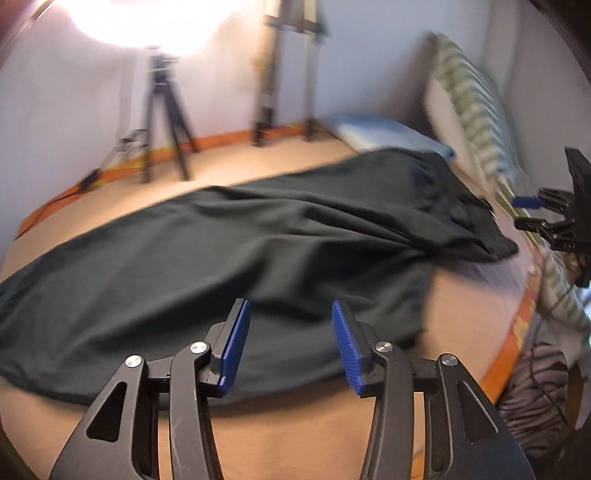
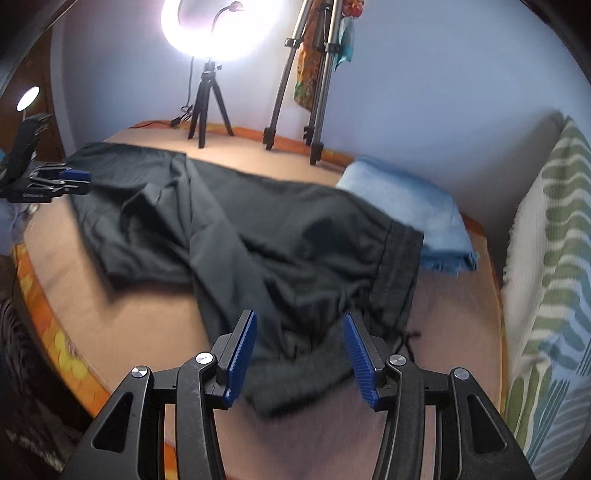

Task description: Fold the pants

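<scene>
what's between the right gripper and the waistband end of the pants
Nothing visible. The right gripper is open, and the dark pants lie directly ahead of it on the bed. The blue folded cloth sits beyond the waistband, not in the way.

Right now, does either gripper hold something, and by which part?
Nothing is held. The left gripper and the right gripper are both open above the pants, gripping no cloth.

A lit ring light [image 2: 221, 29] on a black tripod [image 2: 208, 107] stands beside a taller silver tripod [image 2: 299, 85]; nearer, a folded blue towel [image 2: 410, 210] – just beside a green-striped pillow [image 2: 554, 258] – lies on the tan bedsheet [image 2: 454, 325].
</scene>
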Action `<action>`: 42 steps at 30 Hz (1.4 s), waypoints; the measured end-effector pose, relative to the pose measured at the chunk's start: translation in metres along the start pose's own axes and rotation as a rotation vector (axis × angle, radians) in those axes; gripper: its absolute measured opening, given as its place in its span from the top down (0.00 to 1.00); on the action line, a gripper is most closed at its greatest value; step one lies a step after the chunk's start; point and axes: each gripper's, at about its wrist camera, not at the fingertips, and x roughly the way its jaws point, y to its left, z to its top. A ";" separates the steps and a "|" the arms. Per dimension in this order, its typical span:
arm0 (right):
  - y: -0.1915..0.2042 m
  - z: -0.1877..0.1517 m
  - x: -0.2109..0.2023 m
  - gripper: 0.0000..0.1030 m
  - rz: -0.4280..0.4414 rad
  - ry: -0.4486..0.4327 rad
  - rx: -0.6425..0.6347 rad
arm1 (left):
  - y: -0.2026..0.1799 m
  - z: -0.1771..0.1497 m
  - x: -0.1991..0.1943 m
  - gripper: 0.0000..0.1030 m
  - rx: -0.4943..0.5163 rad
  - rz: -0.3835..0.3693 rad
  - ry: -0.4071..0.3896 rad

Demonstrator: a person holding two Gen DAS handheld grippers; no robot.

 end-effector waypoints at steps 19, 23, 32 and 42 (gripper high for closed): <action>0.059 -0.036 0.036 0.32 -0.090 0.035 -0.428 | -0.116 -0.007 0.066 0.46 0.314 -0.096 0.174; 0.055 -0.033 0.045 0.75 -0.086 0.066 -0.476 | -0.114 -0.007 0.073 0.46 0.308 -0.097 0.180; -0.008 0.030 0.036 0.89 -0.192 -0.031 -0.370 | -0.112 -0.011 0.080 0.63 0.343 -0.090 0.167; -0.111 0.109 0.106 1.00 -0.277 0.014 -0.157 | -0.105 -0.013 0.078 0.86 0.349 -0.077 0.131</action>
